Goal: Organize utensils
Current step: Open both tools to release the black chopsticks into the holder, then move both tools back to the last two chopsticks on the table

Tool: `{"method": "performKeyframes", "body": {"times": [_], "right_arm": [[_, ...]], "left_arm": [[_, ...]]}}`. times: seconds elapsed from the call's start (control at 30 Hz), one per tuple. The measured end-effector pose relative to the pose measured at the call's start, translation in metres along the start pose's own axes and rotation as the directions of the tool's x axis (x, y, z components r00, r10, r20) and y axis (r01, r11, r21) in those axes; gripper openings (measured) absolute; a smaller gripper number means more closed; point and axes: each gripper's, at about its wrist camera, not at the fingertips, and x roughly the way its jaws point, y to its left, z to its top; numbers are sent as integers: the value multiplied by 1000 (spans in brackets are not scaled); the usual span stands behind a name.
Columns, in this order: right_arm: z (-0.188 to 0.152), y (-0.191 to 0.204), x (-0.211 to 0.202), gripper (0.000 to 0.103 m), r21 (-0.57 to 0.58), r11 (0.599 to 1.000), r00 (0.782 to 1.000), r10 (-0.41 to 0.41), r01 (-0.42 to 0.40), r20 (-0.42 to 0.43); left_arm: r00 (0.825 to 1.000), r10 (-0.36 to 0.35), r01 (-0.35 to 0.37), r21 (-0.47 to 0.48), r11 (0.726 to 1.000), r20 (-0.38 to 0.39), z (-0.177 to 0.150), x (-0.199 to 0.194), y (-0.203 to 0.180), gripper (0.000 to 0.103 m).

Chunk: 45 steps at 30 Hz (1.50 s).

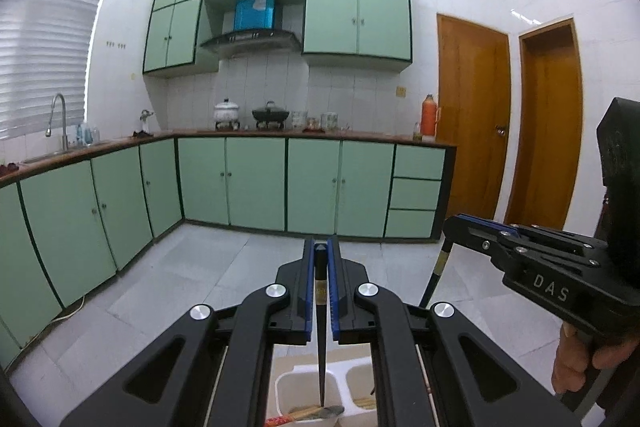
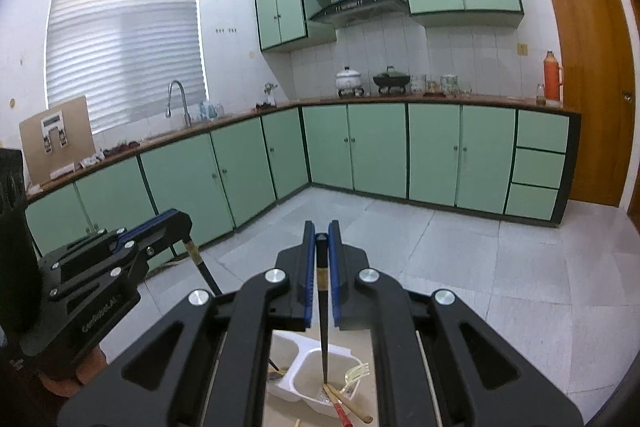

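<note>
Both jaws nearly closed, left gripper (image 1: 321, 267) and right gripper (image 2: 321, 259) each pinching one thin black tapered chopstick (image 1: 321, 339) (image 2: 323, 331) by its top, tips hanging down into the white plastic divided utensil tray (image 2: 308, 359) below, probably for dropping in.

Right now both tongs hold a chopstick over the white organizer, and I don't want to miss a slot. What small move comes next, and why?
Probably lower the right tongs: their dark chopstick already hangs tip-down over a compartment of the white organizer holding other utensils. The left tongs can follow.
</note>
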Motion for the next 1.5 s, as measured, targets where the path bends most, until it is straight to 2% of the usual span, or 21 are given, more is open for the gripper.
{"method": "performKeyframes", "body": {"times": [0.2, 0.27, 0.33, 0.37, 0.4, 0.43, 0.47, 0.53, 0.57, 0.77, 0.83, 0.93, 1.13, 1.3, 1.5], "right_arm": [[-20, 4, 25, 6, 9, 1000, 998, -6, 6, -63], [-28, 3, 28, 9, 6, 1000, 996, -15, 15, -87], [-34, 4, 24, 10, 4, 1000, 996, -30, 30, -89], [-37, 3, 22, 15, 7, 999, 995, -38, 39, -88], [-40, 2, 19, 22, 15, 999, 995, -47, 48, -87], [-43, 0, 13, 41, 27, 998, 995, -60, 63, -81], [-45, -1, 9, 60, 34, 996, 994, -75, 78, -75], [-52, -3, -7, 68, 50, 992, 992, -117, 119, -46], [-55, -5, -12, 72, 51, 991, 991, -125, 127, -42], [-83, -7, -53, 86, 38, 979, 980, -198, 199, -20], [-94, -6, -65, 89, 41, 979, 979, -201, 201, -18], [-116, -1, -81, 95, 28, 979, 979, -202, 203, -34], [-162, 10, -104, 98, 49, 975, 974, -213, 218, -82], [-193, 18, -118, 98, 87, 976, 976, -189, 198, -107], [-225, 34, -127, 98, 57, 978, 972, -193, 202, -134]], "left_arm": [[997, 4, -5, -13, 1000, -75, -20, 25, 8, 7], [995, 10, -11, -16, 1000, -96, -26, 27, 10, 10], [994, 7, -9, -19, 1000, -108, -30, 26, 14, 21], [994, 8, -11, -21, 1000, -108, -31, 24, 15, 24], [994, 11, -13, -22, 1000, -104, -32, 19, 16, 32], [995, 18, -21, -21, 1000, -98, -33, 12, 18, 42], [995, 26, -28, -20, 999, -93, -34, 8, 20, 48], [996, 38, -39, -17, 999, -83, -37, -5, 22, 58], [996, 48, -49, -14, 999, -79, -39, -12, 24, 60], [995, 81, -82, -9, 997, -64, -58, -51, 25, 77], [994, 86, -86, -1, 996, -67, -67, -65, 22, 85], [992, 87, -87, 3, 996, -90, -86, -83, 17, 91], [985, 81, -85, -19, 996, -150, -124, -106, 12, 92], [980, 77, -83, -25, 996, -184, -162, -126, 7, 92], [972, 86, -93, -20, 996, -220, -198, -140, 6, 92]]}}
